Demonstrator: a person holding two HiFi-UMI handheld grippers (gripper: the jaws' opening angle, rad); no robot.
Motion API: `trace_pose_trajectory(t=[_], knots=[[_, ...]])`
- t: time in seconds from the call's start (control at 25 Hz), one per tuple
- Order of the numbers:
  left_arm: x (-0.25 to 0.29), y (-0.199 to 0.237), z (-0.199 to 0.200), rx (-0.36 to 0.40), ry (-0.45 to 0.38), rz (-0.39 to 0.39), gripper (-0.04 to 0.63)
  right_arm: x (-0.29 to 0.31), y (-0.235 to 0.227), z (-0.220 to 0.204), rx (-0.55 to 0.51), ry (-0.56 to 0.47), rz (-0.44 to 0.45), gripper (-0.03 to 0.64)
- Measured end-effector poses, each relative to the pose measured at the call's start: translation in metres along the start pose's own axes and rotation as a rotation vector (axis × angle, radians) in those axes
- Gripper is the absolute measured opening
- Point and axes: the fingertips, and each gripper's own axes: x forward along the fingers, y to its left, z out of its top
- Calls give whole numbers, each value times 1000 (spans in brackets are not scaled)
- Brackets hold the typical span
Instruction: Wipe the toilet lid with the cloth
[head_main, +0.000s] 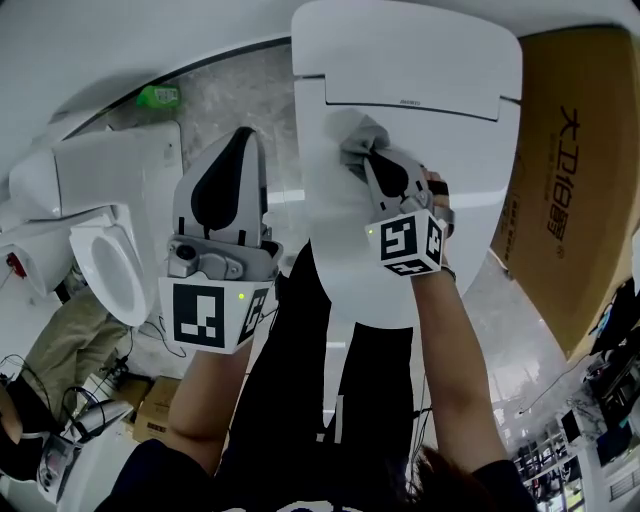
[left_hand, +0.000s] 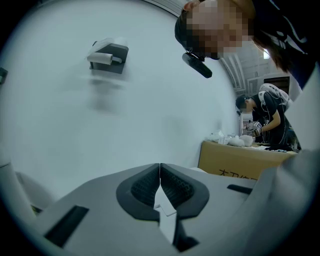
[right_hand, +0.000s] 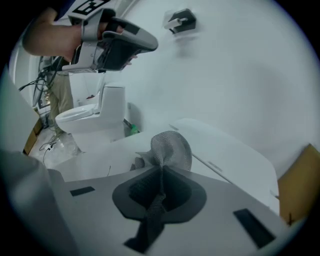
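Note:
A white toilet with its closed lid (head_main: 345, 230) fills the middle of the head view, its tank cover (head_main: 410, 55) at the top. My right gripper (head_main: 368, 158) hangs over the lid's rear half, shut on a grey mesh cloth (head_main: 352, 135). In the right gripper view the cloth (right_hand: 171, 149) bunches out past the closed jaws above the lid (right_hand: 220, 150). My left gripper (head_main: 243, 135) is held up to the left of the toilet, jaws shut with nothing between them; the left gripper (left_hand: 160, 172) points at a bare white wall.
A second white toilet (head_main: 105, 255) with an open bowl stands at the left. A large brown cardboard box (head_main: 575, 190) leans at the right. A green object (head_main: 158, 96) lies on the floor behind. Another person (left_hand: 267, 117) works at a table in the background.

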Motion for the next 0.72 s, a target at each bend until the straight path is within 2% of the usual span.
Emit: trace_pose_trajectory(t=[0.48, 0.72], knots=[[4, -19, -2, 8, 4, -13, 21, -94, -150, -125, 314, 72, -361, 32], [7, -27, -1, 14, 5, -24, 21, -124, -174, -161, 451, 80, -463, 32]])
